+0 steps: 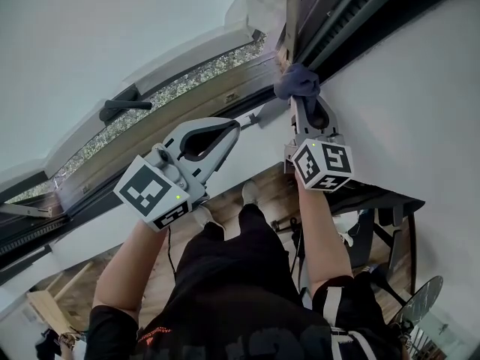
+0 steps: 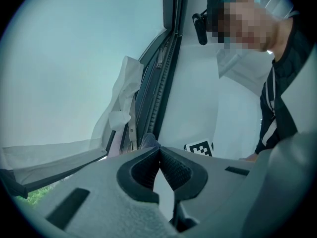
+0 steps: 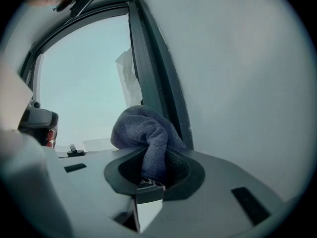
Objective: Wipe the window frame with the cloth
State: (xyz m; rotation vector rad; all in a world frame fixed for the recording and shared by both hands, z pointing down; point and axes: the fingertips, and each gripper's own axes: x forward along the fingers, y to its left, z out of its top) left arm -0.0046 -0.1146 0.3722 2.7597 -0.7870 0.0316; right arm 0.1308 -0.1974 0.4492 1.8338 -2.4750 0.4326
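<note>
The grey-blue cloth [image 1: 298,83] is bunched into a ball and pinched in the right tongs [image 1: 304,100]. It is pressed against the dark window frame [image 1: 341,17], toward 1 o'clock from the middle of the head view. The right gripper view shows the grip up close. A fold of cloth [image 3: 143,128] runs down between the two pads of the right tongs [image 3: 150,155], which are clamped on it. The rest bulges out above them, touching the dark frame [image 3: 153,78] that rises toward 12 o'clock.

The left tongs [image 1: 251,117] point toward the cloth from its 8 o'clock side, just short of it. Only the left gripper view settles their state: the ribbed pads of the left tongs [image 2: 160,152] are pressed together at the tips with nothing between them. A corner of the cloth [image 2: 150,141] peeks over their top edge.

That view alone also shows white protective film [image 2: 121,98] hanging beside the frame [image 2: 168,73] at 10 o'clock. At 1 o'clock it shows the person leaning in, with a small black camera [image 2: 200,26] worn on the head.

The head view adds a black window handle [image 1: 124,105] at 9 o'clock and the white wall [image 1: 420,111] at 3 o'clock. At 6 o'clock, beyond the person's black shorts [image 1: 240,276], is the wooden floor [image 1: 270,190].
</note>
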